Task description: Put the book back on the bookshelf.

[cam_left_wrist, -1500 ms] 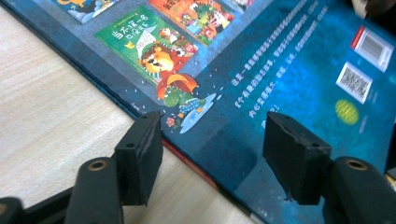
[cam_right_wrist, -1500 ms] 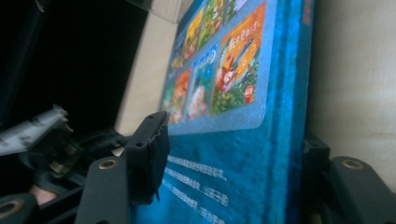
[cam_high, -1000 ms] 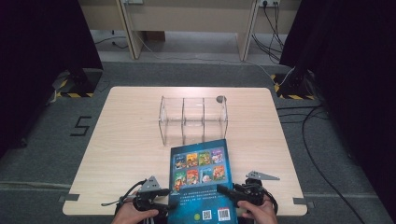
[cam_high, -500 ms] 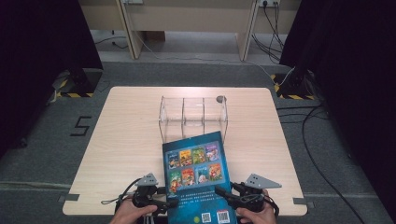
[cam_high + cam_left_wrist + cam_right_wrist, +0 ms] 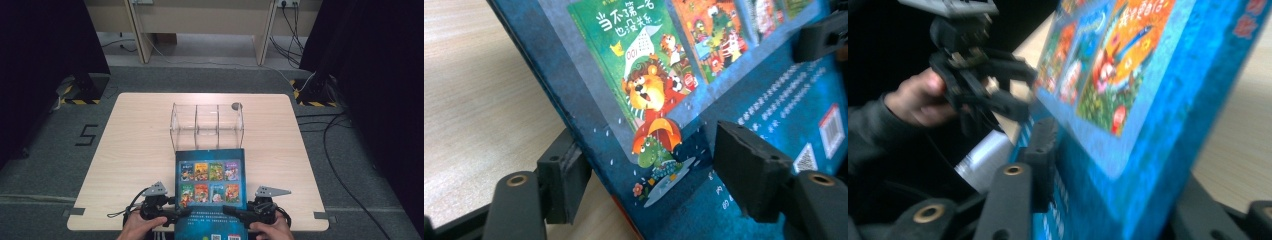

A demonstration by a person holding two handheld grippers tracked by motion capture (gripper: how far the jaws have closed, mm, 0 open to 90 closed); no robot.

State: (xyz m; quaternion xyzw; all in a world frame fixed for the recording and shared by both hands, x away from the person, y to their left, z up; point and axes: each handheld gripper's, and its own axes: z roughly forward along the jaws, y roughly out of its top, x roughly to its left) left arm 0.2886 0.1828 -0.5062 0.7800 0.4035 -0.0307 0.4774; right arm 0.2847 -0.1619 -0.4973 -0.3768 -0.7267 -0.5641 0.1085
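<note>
Two grippers work one blue picture book [image 5: 212, 192] at the near edge of the bench [image 5: 135, 150]. On the left, the left gripper [image 5: 172, 214] has the book's left edge between its fingers [image 5: 564, 182]: one finger sits under the cover, the other above the printed face, and a gap shows between that upper finger and the cover, so they stand apart around the book rather than pressing it; they have just been closing. Over on the right, the right gripper [image 5: 235, 212] has its fingers [image 5: 1040, 150] either side of the book's thick right edge, also just closing in, and the near finger lies right against the cover, though blur makes it hard to tell whether the grip is firm. Beyond the fingertips, the book's far edge nearly meets a clear three-compartment organizer [image 5: 207, 125], which stands at mid-bench. Both hands [image 5: 142, 229] sit behind the grippers at the bench's near edge.
</note>
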